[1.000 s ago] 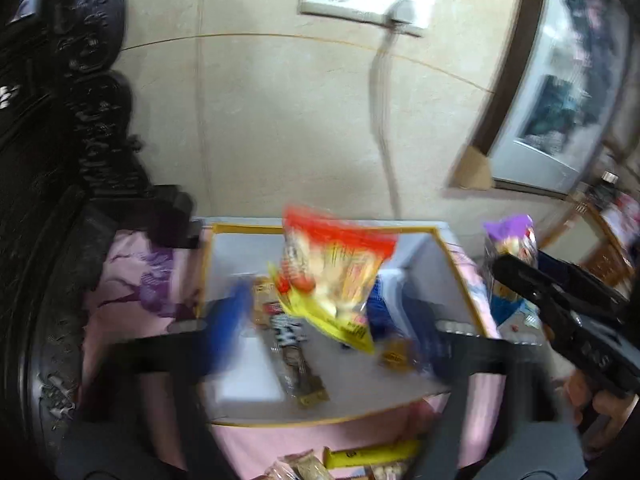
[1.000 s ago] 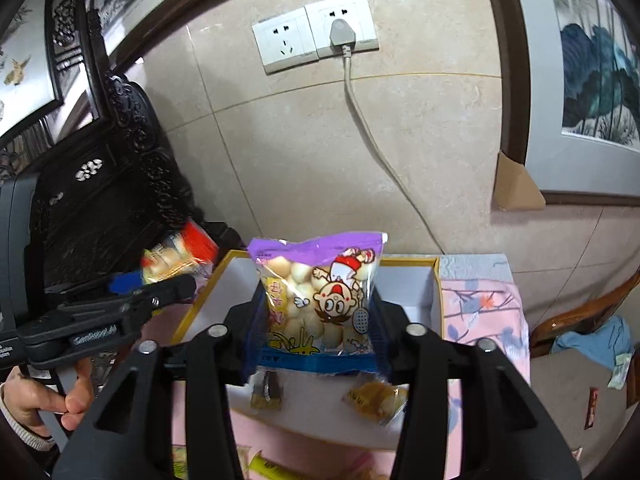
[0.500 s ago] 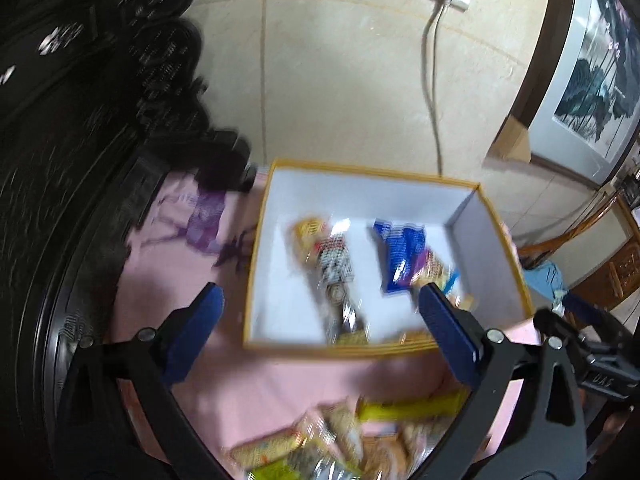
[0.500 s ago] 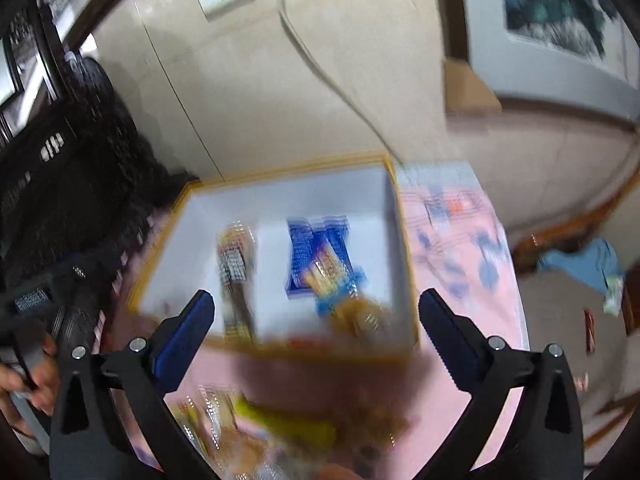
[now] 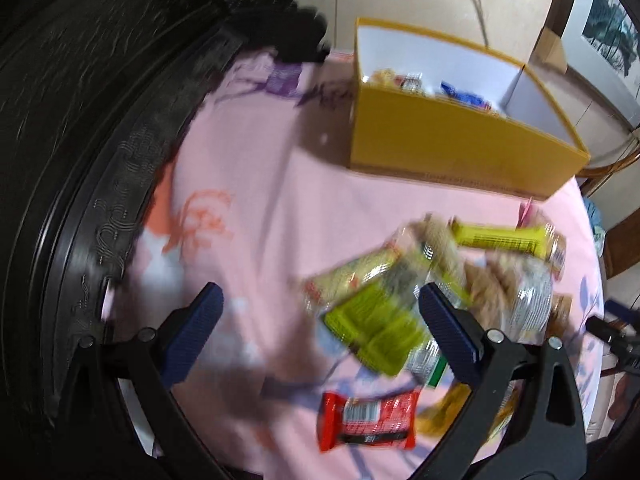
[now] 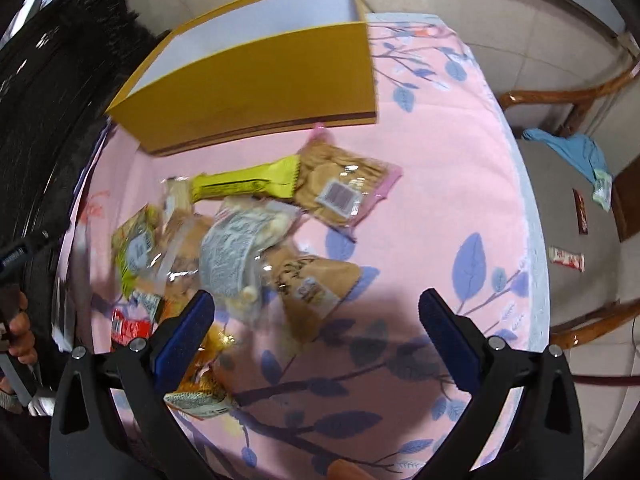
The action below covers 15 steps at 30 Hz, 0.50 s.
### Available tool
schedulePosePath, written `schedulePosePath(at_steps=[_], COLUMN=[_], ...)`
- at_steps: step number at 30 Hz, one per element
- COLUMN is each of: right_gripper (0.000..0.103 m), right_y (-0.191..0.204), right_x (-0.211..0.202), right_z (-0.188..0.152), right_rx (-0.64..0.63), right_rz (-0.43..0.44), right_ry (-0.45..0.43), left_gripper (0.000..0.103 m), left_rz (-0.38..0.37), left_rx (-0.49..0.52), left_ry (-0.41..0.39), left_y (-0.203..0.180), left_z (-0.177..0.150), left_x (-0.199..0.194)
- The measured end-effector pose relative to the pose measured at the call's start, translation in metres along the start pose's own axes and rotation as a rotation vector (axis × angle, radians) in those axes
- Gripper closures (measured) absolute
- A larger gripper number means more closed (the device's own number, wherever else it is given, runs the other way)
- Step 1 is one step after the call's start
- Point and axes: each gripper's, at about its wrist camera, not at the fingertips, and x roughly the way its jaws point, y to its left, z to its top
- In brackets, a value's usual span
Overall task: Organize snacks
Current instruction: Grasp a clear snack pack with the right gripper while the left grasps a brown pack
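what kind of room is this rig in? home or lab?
Likely a home living or dining room: a table under a pink floral cloth, a wooden chair beside it with clothing on the seat, dark carved furniture, and a framed painting.

Black claw (image 6: 316, 316) frames, blue ribbed pads (image 6: 188, 332), silver pivot screws.

Both bags are dropped in the yellow box (image 5: 460, 144); left gripper (image 5: 320, 320) and right gripper (image 6: 316, 320), now wide and empty, have swung down over the snack pile (image 6: 240, 240).
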Motion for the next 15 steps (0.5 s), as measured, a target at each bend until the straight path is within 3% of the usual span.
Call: schedulePosePath(at_steps=[8,13,15], right_gripper=[0.001,0.002,0.007], right_y=[0.038,0.05,0.049], right_x=[0.025,0.046,0.056], right_z=[0.022,0.034,0.039], right_rx=[-0.089,-0.079,-0.046], right_rz=[-0.006,-0.011,0.0], right_ry=[0.011,0.02,0.052], left_gripper=[0.003,0.003,0.003], left_rz=[-0.02,-0.036,-0.038], left_rx=[-0.022,-0.043,-0.047], left_ry=[-0.002,-0.001,0.001], left_y=[0.005,0.008,0.01], left_z=[-0.022,-0.027,-0.029], left_x=[-0.013,-0.018,-0.018])
